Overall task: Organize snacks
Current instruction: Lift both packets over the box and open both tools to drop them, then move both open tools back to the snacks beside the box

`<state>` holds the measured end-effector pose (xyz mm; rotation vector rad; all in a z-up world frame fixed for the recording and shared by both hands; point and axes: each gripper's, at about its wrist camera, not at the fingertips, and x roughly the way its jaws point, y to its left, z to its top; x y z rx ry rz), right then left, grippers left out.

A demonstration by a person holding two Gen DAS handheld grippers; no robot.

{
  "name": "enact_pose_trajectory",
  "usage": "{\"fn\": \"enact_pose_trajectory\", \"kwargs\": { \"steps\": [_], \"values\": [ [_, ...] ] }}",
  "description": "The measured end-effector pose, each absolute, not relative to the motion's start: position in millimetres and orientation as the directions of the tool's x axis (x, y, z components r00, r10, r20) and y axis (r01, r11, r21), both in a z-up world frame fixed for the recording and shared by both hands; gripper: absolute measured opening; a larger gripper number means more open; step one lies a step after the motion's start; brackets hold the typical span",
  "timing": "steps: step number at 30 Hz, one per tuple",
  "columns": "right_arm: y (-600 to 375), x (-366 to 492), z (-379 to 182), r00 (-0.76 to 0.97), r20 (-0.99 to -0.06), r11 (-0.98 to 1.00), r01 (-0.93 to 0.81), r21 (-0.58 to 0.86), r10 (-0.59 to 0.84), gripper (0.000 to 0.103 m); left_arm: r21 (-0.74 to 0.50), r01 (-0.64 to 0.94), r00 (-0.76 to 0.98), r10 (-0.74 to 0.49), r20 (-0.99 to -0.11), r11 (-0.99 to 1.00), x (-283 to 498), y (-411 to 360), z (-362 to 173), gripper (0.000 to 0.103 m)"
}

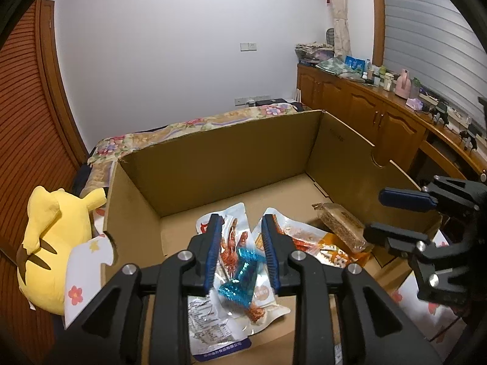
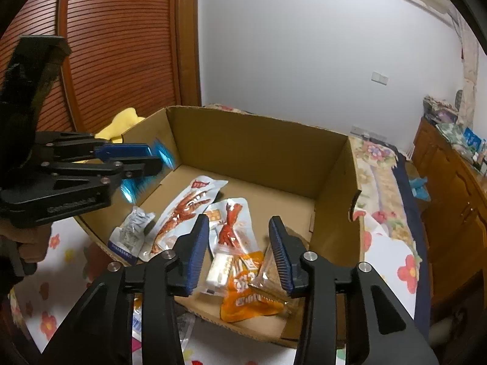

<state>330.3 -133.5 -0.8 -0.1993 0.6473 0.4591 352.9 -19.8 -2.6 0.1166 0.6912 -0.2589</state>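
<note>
Left gripper over the near-left part of the cardboard box, fingers pinched on a shiny blue wrapper; from the right wrist view the same wrapper sticks out past the fingertips, blurred, at the box's left wall. Right gripper spread wide, holding nothing, poised above the box's near-right corner. Inside the box, on its floor: 2 clear packets with red chicken feet, 1 long toward the near-left, 1 shorter just beside it toward the middle; an orange packet at the near edge; a clear-wrapped brown bar touching the orange packet on its right; a small white and silver pouch by the near-left wall. Far half of the box floor bare cardboard. Yellow plush toy just outside the box's left wall. Box resting on a flowered bed cover, with wooden cabinets beyond the right wall.
</note>
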Motion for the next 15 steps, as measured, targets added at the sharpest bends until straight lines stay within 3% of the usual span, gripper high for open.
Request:
{"fn": "enact_pose_trajectory", "kwargs": {
  "steps": [15],
  "values": [
    [-139, 288, 9, 0.712, -0.595, 0.876, -0.482, -0.029, 0.372, 0.058, 0.002, 0.291, 0.761, -0.230, -0.607, 0.957, 293, -5, 8, 0.044]
  ]
}}
